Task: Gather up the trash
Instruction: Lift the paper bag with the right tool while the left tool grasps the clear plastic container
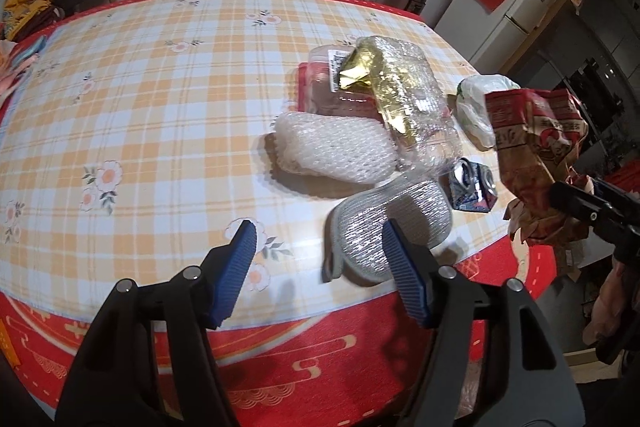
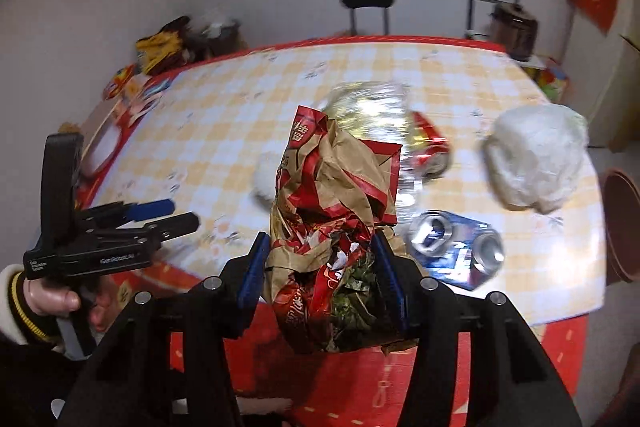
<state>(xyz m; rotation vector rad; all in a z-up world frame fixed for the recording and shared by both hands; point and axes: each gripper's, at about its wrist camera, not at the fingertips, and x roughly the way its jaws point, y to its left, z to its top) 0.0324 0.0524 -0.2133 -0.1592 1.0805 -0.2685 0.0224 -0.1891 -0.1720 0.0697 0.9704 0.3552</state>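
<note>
My right gripper [image 2: 318, 267] has its fingers clenched on the crumpled red-and-brown paper bag [image 2: 336, 203], held up clear of the tabletop [image 1: 132, 99], just above the crushed blue can [image 2: 456, 247]. My left gripper [image 1: 318, 259] hangs with fingers released and empty, near the silver mesh pad [image 1: 390, 219] beside that can.

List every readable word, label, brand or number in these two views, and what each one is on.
"GenRobot.AI": side of the left gripper.
Small white print near its handle: too small.
Chinese characters on the crumpled red-and-brown bag in the right gripper: creased, unreadable.
Label on the clear plastic box: too small.
Blue can: blurred.
</note>
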